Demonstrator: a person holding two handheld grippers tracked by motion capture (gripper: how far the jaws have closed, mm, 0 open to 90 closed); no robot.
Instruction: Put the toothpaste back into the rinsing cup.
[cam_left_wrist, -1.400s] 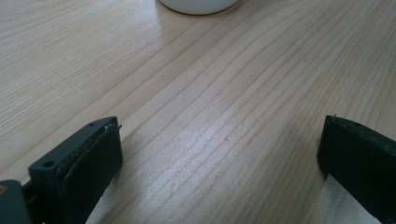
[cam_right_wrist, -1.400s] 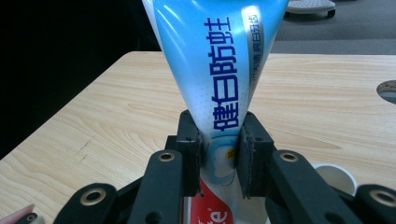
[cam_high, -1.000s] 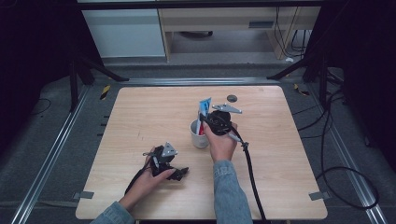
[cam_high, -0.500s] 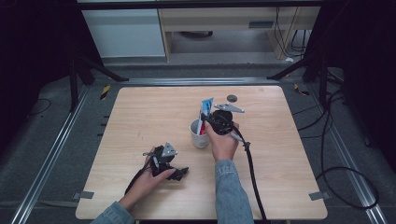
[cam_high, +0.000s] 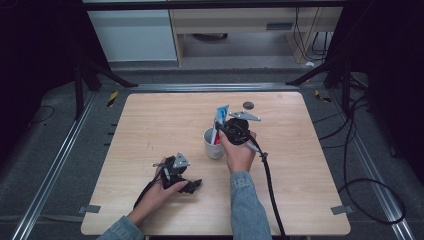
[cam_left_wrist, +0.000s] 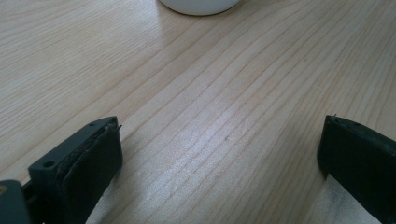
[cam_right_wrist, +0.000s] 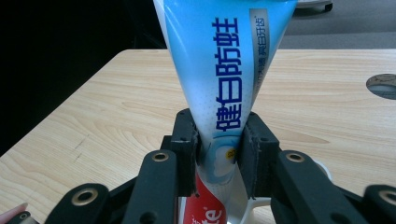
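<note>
A blue and white toothpaste tube (cam_high: 220, 115) (cam_right_wrist: 224, 70) with a red lower end stands in a white cup (cam_high: 212, 146) (cam_left_wrist: 198, 5) at the middle of the wooden table (cam_high: 150, 120). My right gripper (cam_high: 222, 128) (cam_right_wrist: 218, 140) is shut on the tube's lower part just above the cup. Its pads press both sides, though the jaws have just eased open slightly with the tube still between them. My left gripper (cam_high: 192, 186) (cam_left_wrist: 222, 123) rests low on the table at the front left, open, with bare wood between its jaws.
A small dark round disc (cam_high: 248, 105) (cam_right_wrist: 383, 85) lies on the table behind the cup. The right gripper's cable (cam_high: 270, 195) trails toward the front edge. Metal rails and dark floor surround the table.
</note>
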